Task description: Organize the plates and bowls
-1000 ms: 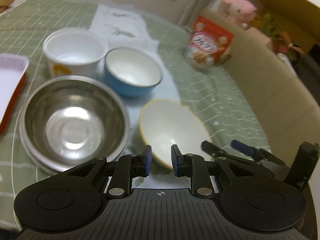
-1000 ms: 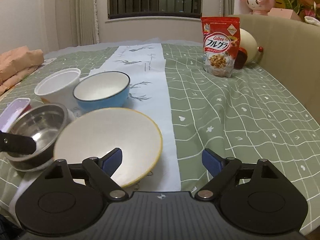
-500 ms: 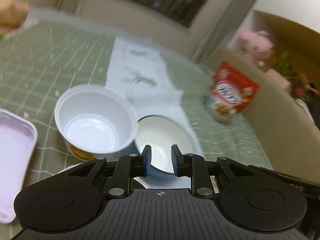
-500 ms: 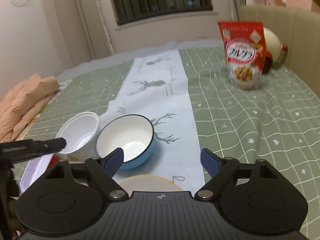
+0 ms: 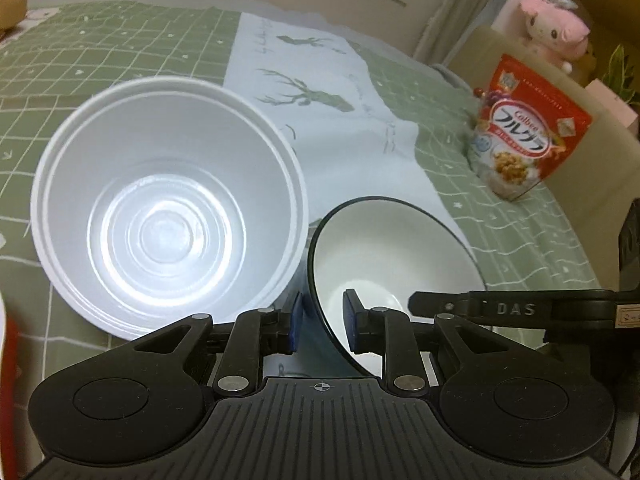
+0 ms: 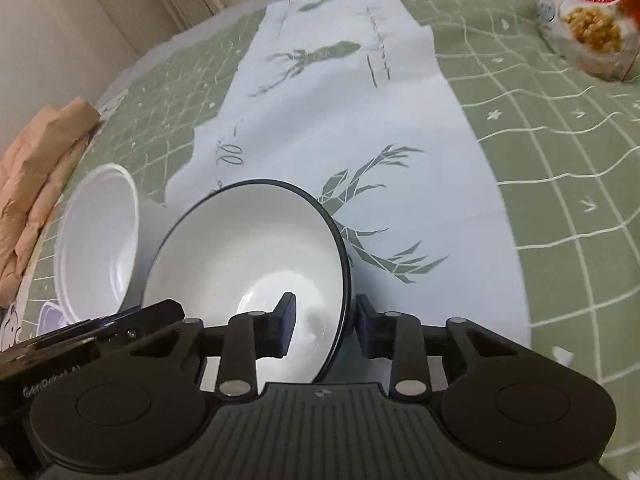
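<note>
A blue bowl with a white inside and a dark rim sits tilted on the white runner, touching a white plastic cup on its left. My left gripper straddles the bowl's left rim. Its jaws are opening, and the pads do not visibly press on the wall. In the right wrist view, my right gripper is shut on the right rim of the blue bowl, one pad inside and one outside. The white cup leans beside it. One of the right gripper's fingers reaches over the bowl.
A red cereal bag stands at the back right, with a pink plush toy behind it on a beige backrest. Peach cloth lies at the far left edge. The deer-print runner crosses the green checked tablecloth.
Both grippers moved forward past the steel bowl and the yellow-rimmed plate to the blue bowl. The right jaws went from wide open to shut on its rim; the left jaws widened slightly.
</note>
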The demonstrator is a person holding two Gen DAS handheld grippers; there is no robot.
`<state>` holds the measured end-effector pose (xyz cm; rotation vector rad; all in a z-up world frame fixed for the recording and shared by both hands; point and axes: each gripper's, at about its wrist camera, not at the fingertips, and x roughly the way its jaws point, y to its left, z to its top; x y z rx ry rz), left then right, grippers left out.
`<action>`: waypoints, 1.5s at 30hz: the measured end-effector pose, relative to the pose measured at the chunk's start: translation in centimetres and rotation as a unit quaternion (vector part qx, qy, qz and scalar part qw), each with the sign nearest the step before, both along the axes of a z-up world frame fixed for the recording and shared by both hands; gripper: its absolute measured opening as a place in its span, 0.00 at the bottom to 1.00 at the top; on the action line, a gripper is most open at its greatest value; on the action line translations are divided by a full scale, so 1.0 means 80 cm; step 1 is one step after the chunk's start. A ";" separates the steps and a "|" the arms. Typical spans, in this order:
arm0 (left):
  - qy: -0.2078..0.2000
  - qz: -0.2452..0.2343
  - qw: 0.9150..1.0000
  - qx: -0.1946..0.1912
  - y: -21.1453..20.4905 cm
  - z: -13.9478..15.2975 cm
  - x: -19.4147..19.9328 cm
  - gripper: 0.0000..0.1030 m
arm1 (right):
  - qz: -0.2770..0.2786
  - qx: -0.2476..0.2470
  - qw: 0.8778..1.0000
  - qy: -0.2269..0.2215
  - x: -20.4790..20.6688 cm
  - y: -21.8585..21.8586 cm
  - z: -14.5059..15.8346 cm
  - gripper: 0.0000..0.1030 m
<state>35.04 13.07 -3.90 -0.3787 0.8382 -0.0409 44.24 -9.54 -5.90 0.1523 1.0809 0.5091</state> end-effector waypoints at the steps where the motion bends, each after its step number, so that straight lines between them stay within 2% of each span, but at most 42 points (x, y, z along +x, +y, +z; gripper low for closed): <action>1: 0.000 0.001 1.000 0.004 -0.004 0.001 0.001 0.30 | 0.002 0.000 1.000 -0.002 -0.001 0.000 -0.001 0.29; 4: 0.009 -0.005 1.000 0.010 -0.021 0.006 0.003 0.36 | 0.009 0.006 1.000 -0.012 -0.011 -0.012 0.003 0.29; 10: 0.033 -0.057 0.997 -0.032 -0.059 0.001 0.013 0.37 | -0.016 -0.013 0.999 -0.047 -0.025 -0.066 0.015 0.29; 16: 0.042 -0.079 0.996 -0.023 -0.084 -0.018 0.049 0.34 | -0.033 0.029 0.999 -0.014 -0.002 -0.108 -0.011 0.29; 19: 0.061 -0.080 0.994 -0.032 -0.090 -0.033 0.069 0.34 | -0.028 0.056 0.998 0.029 0.014 -0.108 -0.036 0.29; 21: 0.076 -0.076 0.993 -0.038 -0.092 -0.043 0.077 0.33 | -0.028 0.067 0.997 0.035 0.018 -0.110 -0.039 0.29; 23: 0.075 -0.075 0.994 -0.028 -0.095 -0.042 0.076 0.34 | -0.025 0.063 0.997 0.030 0.015 -0.107 -0.036 0.30; 28: 0.060 -0.087 0.994 -0.013 -0.102 -0.021 0.060 0.34 | -0.037 0.062 0.997 0.013 0.005 -0.107 -0.022 0.30; 34: 0.017 -0.083 0.996 -0.030 -0.096 0.039 0.024 0.34 | -0.040 0.078 0.995 -0.036 -0.029 -0.114 0.040 0.31; 39: -0.005 -0.086 0.996 -0.025 -0.103 0.087 -0.031 0.35 | -0.020 0.072 0.996 -0.043 -0.075 -0.114 0.085 0.32; 45: 0.015 -0.088 0.996 -0.025 -0.110 0.075 -0.095 0.38 | -0.005 0.072 0.997 -0.023 -0.147 -0.122 0.085 0.34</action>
